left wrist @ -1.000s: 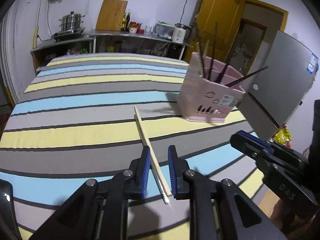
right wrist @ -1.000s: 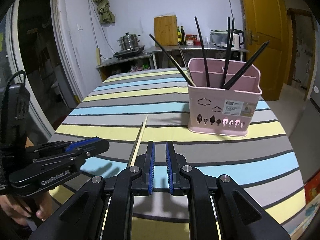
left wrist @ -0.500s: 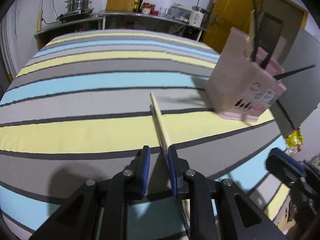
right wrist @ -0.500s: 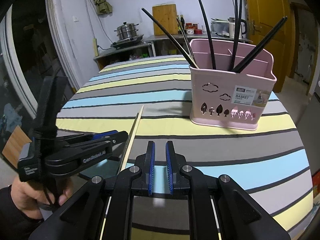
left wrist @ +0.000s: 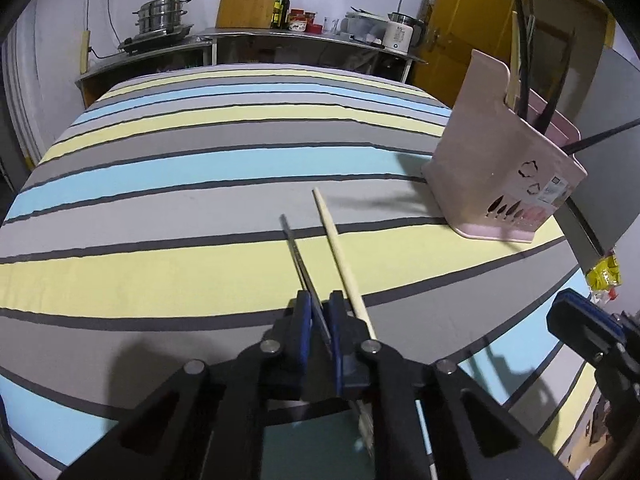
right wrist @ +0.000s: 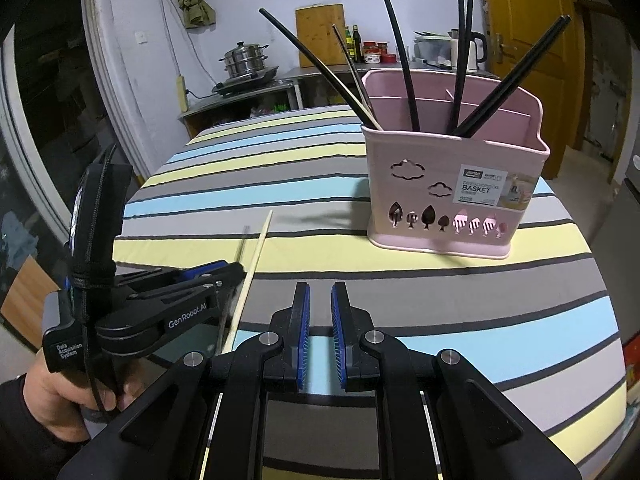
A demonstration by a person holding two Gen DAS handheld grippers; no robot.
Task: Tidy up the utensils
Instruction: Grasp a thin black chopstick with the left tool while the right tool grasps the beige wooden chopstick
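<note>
Now the left gripper pointed down at the striped tablecloth. Its jaws had just been closing, and between the blue pads there was a thin grey stick (probably a metal chopstick, but I cannot be sure). The stick ran out from the pads toward 11 o'clock, and the pads seemed to press on it near one end. I think this low grip was chosen so that most of its length stays free to go first into the holder.

A wooden chopstick lay on the cloth just beside the outer side of the right jaw, at about 1 o'clock. It was not between the pads, so it looked left for another pick.

The pink basket stood upright at about 2 o'clock from this gripper, well apart, with several black chopsticks leaning in its compartments.

The right gripper hung near the table edge with a narrow gap between its pads and nothing in it. The basket was at about 1 o'clock from it. My judgement is that it waited there, out of the way.
</note>
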